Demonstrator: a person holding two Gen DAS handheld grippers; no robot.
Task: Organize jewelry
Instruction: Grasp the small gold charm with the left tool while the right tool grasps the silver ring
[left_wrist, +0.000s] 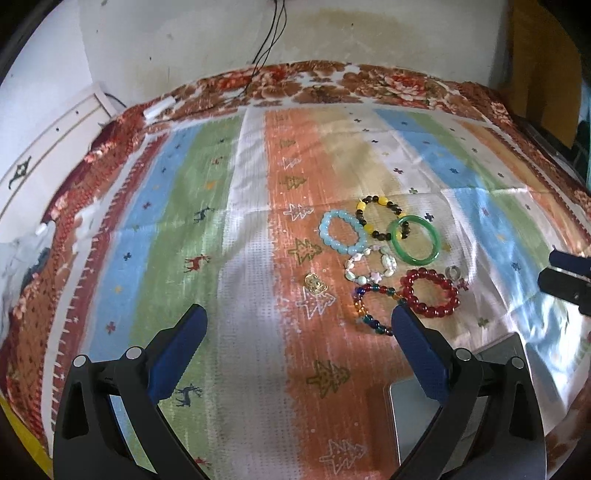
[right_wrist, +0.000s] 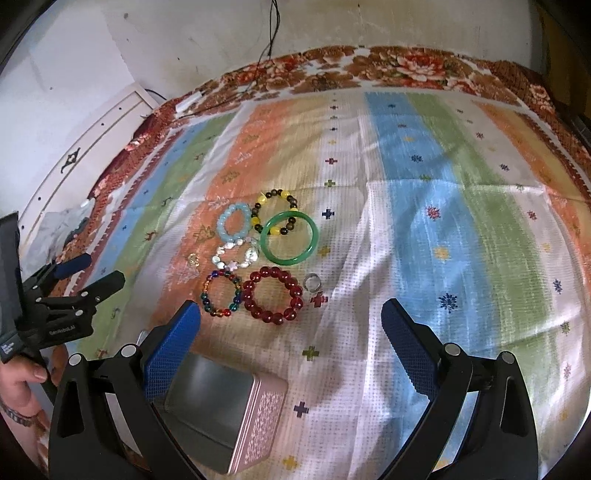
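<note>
Jaws of both the left gripper (left_wrist: 297, 319) and right gripper (right_wrist: 290, 317) stand spread, empty. Bracelets (right_wrist: 258, 254) cluster at twelve o'clock; open tin (right_wrist: 221, 406) at seven. Judged stage: pre-grasp; next, pinching the red bracelet (right_wrist: 273, 292).

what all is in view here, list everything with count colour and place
red bracelet: 1, dark red, nearest the box
rainbow bracelet: 1, multicolour, left of the red
shell bracelet: 1, white, mid-cluster
blue bracelet: 1, pale blue, far left
amber bracelet: 1, yellow-brown, far, under the bangle's edge
bangle: 1, green, right
silver ring: 1, right of the red
gold ring: 1, left
box: 1, pink, open, near
cloth: 1, striped
left gripper: open
right gripper: open
</note>
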